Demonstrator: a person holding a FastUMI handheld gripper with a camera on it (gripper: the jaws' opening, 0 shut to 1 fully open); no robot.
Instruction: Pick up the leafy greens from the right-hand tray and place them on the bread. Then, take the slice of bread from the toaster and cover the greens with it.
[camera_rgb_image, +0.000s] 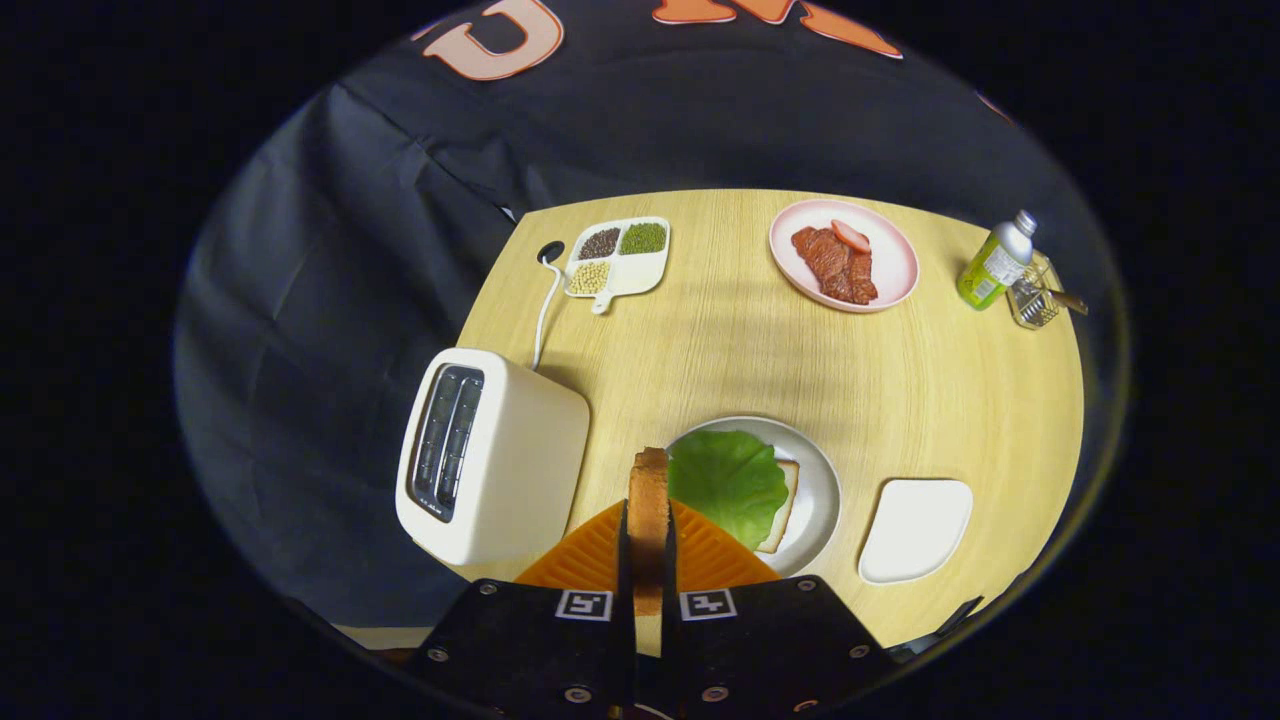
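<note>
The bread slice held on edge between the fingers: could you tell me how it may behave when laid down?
The bread slice stands upright in the gripper, so it seems fairly stiff. It looks light and soft; a hard pinch could dent it. Laid on the curled lettuce leaf, it may rock or slide.

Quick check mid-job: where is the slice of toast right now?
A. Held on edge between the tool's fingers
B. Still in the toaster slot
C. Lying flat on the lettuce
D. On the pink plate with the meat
A: the bread slice stands on edge, clamped in the tool, above the table; the lettuce leaf on the lower bread is uncovered.
</note>
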